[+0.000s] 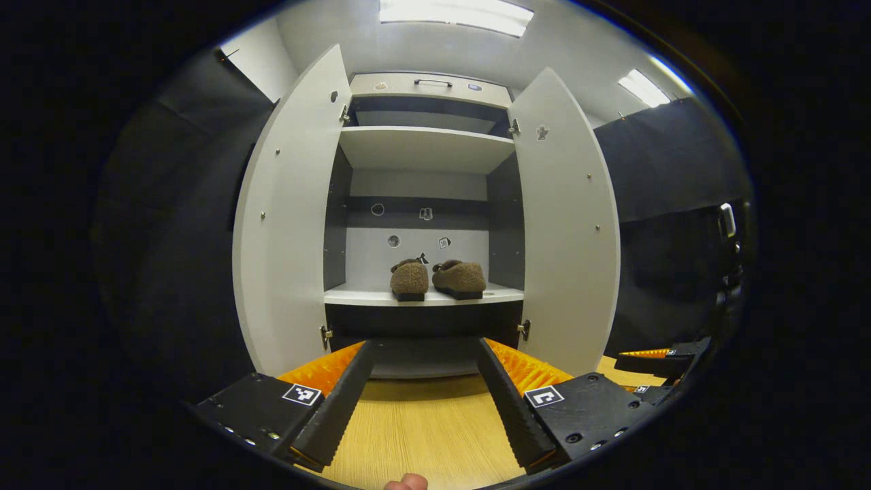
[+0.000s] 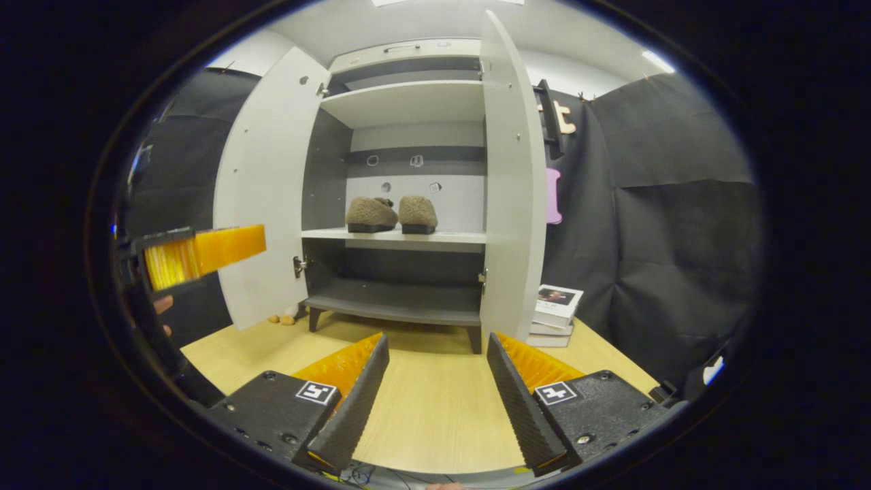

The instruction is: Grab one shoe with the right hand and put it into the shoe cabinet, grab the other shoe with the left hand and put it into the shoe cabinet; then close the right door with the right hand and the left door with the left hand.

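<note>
Both shoes [image 1: 435, 279] sit on the middle shelf [image 1: 422, 295], so your left tongs [image 1: 425, 401] and right tongs [image 2: 435, 401] hang spread, free for the right door [image 2: 512, 184].

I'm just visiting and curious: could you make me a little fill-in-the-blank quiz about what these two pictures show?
1. Both brown shoes stand on the cabinet's ____ shelf.
2. Both cabinet doors are ____.
3. The left claw and right claw each hold ____.
4. Beside the cabinet, on the floor, lies a stack of ____.

Missing words: middle; open; nothing; books
</note>
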`<state>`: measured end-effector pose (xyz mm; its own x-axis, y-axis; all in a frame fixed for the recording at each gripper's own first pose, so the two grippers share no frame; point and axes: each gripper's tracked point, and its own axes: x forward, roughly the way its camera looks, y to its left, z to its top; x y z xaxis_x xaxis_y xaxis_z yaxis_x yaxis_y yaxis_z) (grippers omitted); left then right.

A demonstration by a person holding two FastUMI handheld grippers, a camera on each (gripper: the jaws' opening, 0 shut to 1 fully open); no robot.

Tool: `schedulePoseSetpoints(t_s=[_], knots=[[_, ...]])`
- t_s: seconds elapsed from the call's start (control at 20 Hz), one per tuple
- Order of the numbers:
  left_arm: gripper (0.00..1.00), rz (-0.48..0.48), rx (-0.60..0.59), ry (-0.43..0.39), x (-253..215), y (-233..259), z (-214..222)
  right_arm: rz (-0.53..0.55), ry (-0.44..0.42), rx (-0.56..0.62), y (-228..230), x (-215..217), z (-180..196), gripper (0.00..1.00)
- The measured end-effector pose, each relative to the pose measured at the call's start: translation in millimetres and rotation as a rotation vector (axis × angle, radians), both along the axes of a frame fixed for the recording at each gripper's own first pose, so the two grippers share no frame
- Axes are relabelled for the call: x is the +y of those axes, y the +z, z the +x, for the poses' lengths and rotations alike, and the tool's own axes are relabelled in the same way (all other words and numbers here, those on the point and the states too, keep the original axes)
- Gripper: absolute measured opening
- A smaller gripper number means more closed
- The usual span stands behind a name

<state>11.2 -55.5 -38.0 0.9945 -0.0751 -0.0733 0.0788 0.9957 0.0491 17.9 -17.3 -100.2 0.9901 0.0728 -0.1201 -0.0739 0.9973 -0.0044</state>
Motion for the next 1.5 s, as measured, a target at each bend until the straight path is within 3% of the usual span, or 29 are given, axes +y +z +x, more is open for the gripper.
schedulePoseSetpoints(t_s=[0.35, 0.5, 0.6, 0.7, 1.05, 1.3, 1.5], knots=[[0.93, -0.030, 0.079, 0.033, 3.9, -38.2, -24.1, 0.032, -0.007, 0.013, 3.9, -1.8, -15.0, 0.91], [0.93, -0.016, 0.080, 0.041, 8.1, -40.2, -25.0, 0.050, -0.013, -0.015, 36.1, -12.7, -22.2, 0.92], [0.93, -0.022, 0.078, 0.043, 8.8, -40.2, -23.2, 0.066, -0.040, -0.056, 68.6, -29.1, -23.9, 1.00], [0.93, -0.042, 0.082, 0.022, 2.7, -40.4, -21.9, 0.093, -0.062, -0.108, 105.1, -48.7, -21.3, 1.00], [0.93, -0.037, 0.085, -0.007, -4.0, -49.6, -23.1, 0.115, -0.234, -0.180, 222.6, -164.7, 15.8, 1.00], [0.93, -0.023, 0.095, 0.000, 0.7, -53.3, -24.8, 0.125, -0.259, -0.235, 279.9, -216.5, 60.4, 0.99], [0.93, -0.008, 0.105, 0.011, 5.7, -54.1, -23.4, 0.105, -0.228, -0.208, 302.5, -224.1, 94.7, 0.99]])
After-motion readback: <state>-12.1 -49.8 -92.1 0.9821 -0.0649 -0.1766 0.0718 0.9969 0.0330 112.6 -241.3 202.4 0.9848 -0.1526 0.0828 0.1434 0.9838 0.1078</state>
